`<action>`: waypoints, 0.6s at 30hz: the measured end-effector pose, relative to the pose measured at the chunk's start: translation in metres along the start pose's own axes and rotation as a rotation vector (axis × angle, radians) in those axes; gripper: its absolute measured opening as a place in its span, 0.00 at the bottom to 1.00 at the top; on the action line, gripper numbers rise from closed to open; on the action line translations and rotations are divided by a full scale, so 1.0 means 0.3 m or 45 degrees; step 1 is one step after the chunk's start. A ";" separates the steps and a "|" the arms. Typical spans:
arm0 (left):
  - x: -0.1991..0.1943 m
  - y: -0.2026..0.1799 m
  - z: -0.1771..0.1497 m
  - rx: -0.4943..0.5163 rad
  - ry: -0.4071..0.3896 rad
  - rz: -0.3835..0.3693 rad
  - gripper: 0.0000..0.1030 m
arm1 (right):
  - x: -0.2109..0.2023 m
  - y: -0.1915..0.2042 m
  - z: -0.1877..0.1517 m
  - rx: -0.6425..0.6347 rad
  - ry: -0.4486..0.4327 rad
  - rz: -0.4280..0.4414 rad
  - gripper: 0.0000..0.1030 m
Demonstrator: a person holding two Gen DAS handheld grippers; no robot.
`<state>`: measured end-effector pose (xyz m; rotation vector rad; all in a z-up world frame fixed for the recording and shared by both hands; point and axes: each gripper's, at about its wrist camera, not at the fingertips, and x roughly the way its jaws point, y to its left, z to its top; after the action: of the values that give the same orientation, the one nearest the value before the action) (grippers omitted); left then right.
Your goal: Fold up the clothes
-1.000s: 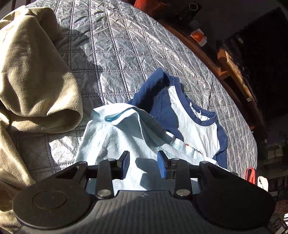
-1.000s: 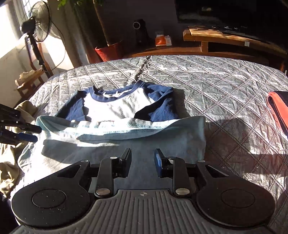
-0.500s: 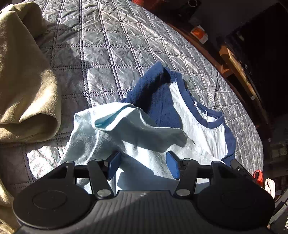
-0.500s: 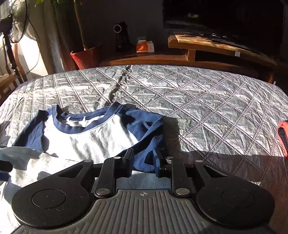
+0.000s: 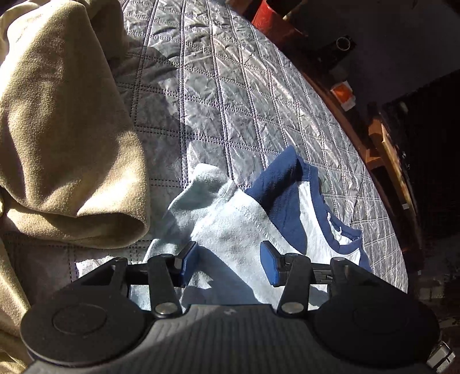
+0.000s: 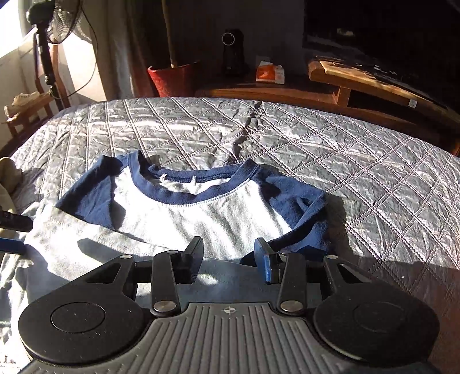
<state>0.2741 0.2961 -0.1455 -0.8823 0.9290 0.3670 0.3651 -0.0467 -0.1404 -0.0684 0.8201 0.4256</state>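
Note:
A white T-shirt with navy sleeves and collar [image 6: 201, 213] lies on the grey quilted bed [image 6: 359, 178], its lower half folded up over the chest; it also shows in the left wrist view [image 5: 238, 227]. My left gripper [image 5: 228, 266] is open just above the folded pale fabric at the shirt's left side. My right gripper [image 6: 228, 257] is open over the folded edge near the right navy sleeve [image 6: 302, 207]. Neither holds cloth. The left gripper's tips [image 6: 13, 233] show at the left edge of the right wrist view.
A heap of tan fleece clothing [image 5: 63, 138] lies on the bed left of the shirt. Beyond the bed stand a red plant pot [image 6: 172, 79], a fan [image 6: 57, 23], a wooden bench [image 6: 373, 83] and an orange box [image 6: 270, 73].
Both grippers have opened wider and let the folded shirt edge lie on the chest. The right gripper has drawn back, so more of the shirt shows.

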 end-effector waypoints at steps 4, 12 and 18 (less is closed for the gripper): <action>-0.079 -0.007 0.020 0.118 -0.096 0.060 0.57 | -0.184 -0.166 -0.125 0.225 0.006 0.023 0.54; -0.171 0.135 -0.072 0.061 0.042 0.052 0.63 | -0.481 -0.419 -0.436 0.757 0.088 0.167 0.61; -0.234 0.226 -0.178 -0.009 0.146 0.017 0.70 | -0.447 -0.399 -0.540 1.160 0.200 0.365 0.60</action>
<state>0.1632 0.3011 -0.1375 -0.9114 1.0406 0.3342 0.2189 -0.2378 -0.1669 0.8784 1.1203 0.2823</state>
